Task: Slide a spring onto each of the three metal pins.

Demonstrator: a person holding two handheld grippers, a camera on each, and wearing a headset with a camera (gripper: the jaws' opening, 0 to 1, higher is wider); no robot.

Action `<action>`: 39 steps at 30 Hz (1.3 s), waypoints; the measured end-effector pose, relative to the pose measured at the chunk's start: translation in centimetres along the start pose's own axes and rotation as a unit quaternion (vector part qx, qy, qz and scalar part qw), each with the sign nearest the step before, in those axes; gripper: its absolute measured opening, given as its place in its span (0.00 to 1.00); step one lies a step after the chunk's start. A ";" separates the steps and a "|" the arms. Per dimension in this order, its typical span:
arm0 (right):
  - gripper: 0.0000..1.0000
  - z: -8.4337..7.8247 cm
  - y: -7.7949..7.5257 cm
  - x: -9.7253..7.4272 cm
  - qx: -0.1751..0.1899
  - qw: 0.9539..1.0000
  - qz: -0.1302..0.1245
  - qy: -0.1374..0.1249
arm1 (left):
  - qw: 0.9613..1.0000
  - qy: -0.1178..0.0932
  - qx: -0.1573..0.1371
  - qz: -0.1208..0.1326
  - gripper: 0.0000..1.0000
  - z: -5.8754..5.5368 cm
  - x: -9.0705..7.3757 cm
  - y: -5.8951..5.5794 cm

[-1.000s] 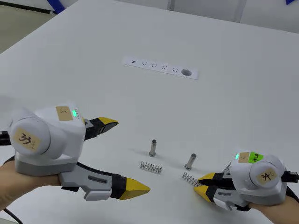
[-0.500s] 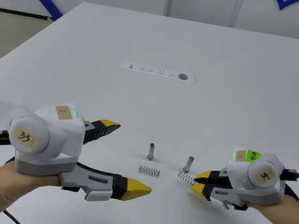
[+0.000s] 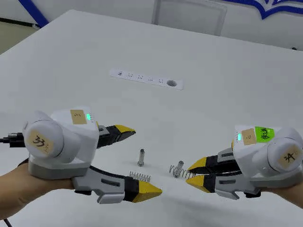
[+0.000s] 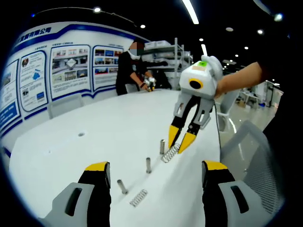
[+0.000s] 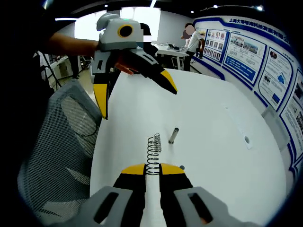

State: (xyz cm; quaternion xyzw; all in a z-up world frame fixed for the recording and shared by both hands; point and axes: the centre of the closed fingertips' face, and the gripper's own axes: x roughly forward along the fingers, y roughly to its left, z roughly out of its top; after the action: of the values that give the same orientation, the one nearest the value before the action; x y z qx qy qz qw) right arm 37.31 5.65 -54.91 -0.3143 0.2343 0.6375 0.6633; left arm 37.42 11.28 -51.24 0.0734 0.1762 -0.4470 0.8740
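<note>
Gripping a spring (image 5: 152,150) by one end, my right gripper (image 5: 152,169) holds it lengthwise along its jaws; my left gripper (image 4: 156,166) stands open, empty.

A white table (image 3: 227,94) carries a flat white power strip (image 3: 146,79) with 1 round hole at its right end. A grey chair (image 3: 188,16) stands at the far edge. Blue-trimmed posters (image 4: 71,66) line the wall. A person (image 4: 135,66) stands near shelves (image 4: 170,54). A mesh chair (image 5: 57,142) sits beside the table.
</note>
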 end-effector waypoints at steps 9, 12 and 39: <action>0.11 2.7 1.8 -1.5 -0.046 0.999 0.009 -0.003 | 0.999 -0.001 0.024 -0.040 0.62 0.9 0.4 -1.9; 0.11 2.9 2.0 -1.6 -0.051 0.999 0.007 -0.002 | 0.998 0.001 0.030 -0.047 0.56 0.9 0.4 -2.3; 0.11 4.4 2.9 -1.6 -0.079 0.997 0.019 -0.007 | 0.994 0.025 0.057 -0.087 0.14 0.7 1.2 -4.4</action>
State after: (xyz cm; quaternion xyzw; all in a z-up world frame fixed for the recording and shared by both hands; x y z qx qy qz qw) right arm 33.88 7.70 -51.08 -0.3564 0.1846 0.6687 0.6259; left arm 34.64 7.57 -50.93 0.1181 0.1780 -0.5289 0.8213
